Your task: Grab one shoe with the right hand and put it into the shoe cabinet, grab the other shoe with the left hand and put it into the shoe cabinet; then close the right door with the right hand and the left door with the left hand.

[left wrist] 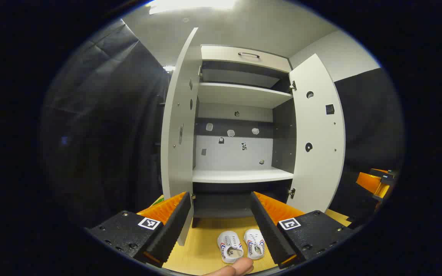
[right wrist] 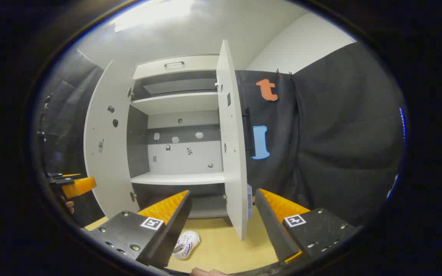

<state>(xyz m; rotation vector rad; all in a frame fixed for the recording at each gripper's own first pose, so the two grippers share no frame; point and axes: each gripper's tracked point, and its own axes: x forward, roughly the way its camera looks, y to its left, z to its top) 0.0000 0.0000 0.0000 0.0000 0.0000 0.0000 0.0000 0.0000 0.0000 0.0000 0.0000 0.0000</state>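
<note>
The left tongs (left wrist: pixel 219 222) stand wide open at the bottom of the left gripper view, gripping nothing — between them, low in the frame, the pair of white shoes (left wrist: pixel 240 246) sits side by side on the yellow floor (left wrist: pixel 202 249), toes toward the shoe cabinet (left wrist: pixel 240 126). The right tongs (right wrist: pixel 223 220) are just as wide apart and empty; one shoe (right wrist: pixel 185 244) peeks out by their left finger at bottom centre of the right gripper view.

Beyond, the cabinet fills the middle of both frames, its left door (left wrist: pixel 178 126) and right door (left wrist: pixel 319 138) swung open, its shelves bare.

I'd say the first step is only beginning: no shoe is taken yet. The right tongs would need to drop down and leftward over a shoe, close across it, then lift toward the lower shelf (left wrist: pixel 242 175).
</note>
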